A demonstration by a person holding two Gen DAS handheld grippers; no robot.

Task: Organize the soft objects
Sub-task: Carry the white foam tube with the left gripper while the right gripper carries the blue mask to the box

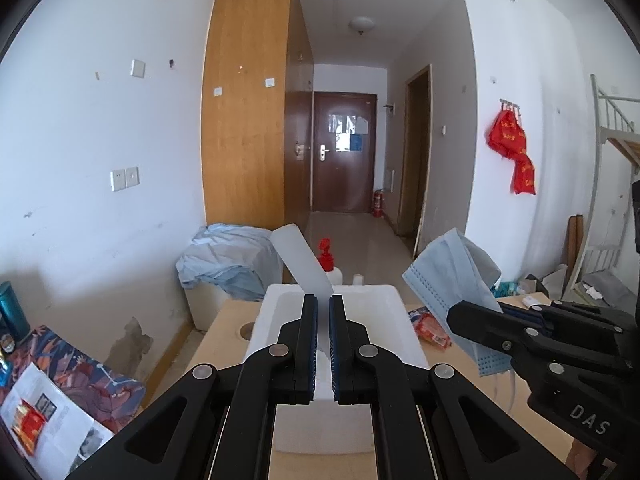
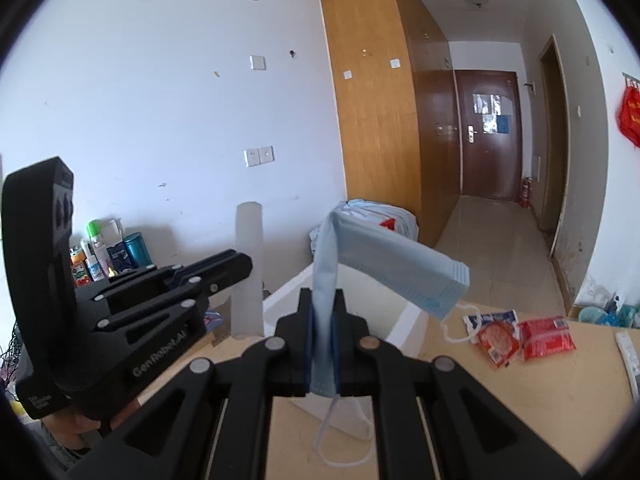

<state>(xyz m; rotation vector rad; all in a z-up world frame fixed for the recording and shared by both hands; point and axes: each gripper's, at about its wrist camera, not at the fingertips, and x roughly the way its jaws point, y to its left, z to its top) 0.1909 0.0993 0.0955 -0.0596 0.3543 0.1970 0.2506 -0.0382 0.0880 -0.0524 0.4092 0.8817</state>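
My left gripper [image 1: 323, 344] is closed on a white foam strip [image 1: 302, 258], which rises from between the jaws and leans up and to the left, above the open white foam box [image 1: 394, 304]. The box sits on the light wooden worktop [image 2: 540, 400], directly under and ahead of that gripper.

My right gripper [image 2: 323, 344] is clamped on a pale blue face mask [image 2: 384, 260]. The mask stands up out of the jaws, folds over and droops to the right, above the box's right rim; its ear loops dangle below the jaws. This gripper reaches in from the right, level with the left one and close beside it.

On the worktop right of the box lie two red snack packets [image 2: 524, 336], with bare wood around them.

Past the worktop's far edge sits a heap of light blue cloth [image 1: 228, 256], then an open tiled corridor running to a dark brown door [image 1: 344, 152].
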